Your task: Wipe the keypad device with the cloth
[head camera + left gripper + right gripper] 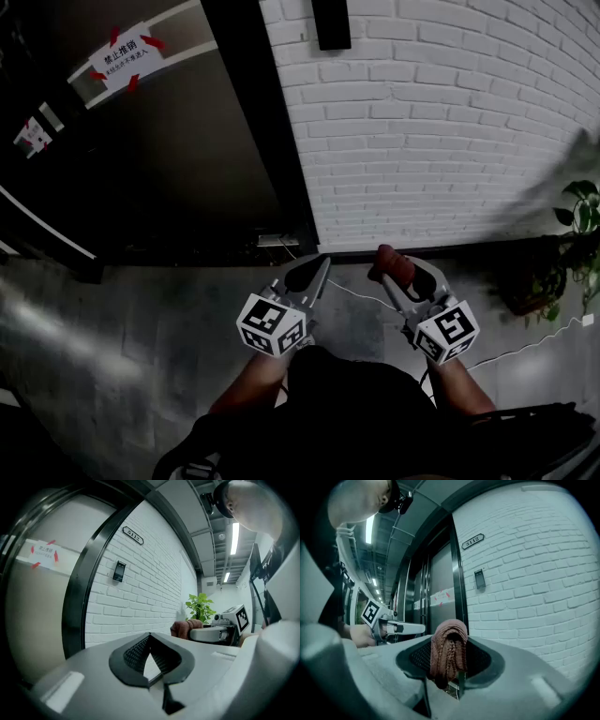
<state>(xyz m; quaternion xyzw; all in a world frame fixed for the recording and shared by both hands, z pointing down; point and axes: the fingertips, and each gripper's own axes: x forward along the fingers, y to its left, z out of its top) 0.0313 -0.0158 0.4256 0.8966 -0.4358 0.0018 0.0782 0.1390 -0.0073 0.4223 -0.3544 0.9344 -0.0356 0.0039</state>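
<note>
The wiping has not begun; I judge this to be the approach step. The right claw is clenched on a folded brown cloth, which sticks out past the tips. The left claw is closed at its tips with nothing between them, and it hangs just beside the right one, both low in front of the person. The keypad device is a small dark panel on the white brick wall, to the right of the dark door frame and well apart from the cloth. The next move calls for lifting the right claw toward the far wall until the cloth meets the panel. No container matters here; at the far right is only a plant, and its pot is too dark to see.
</note>
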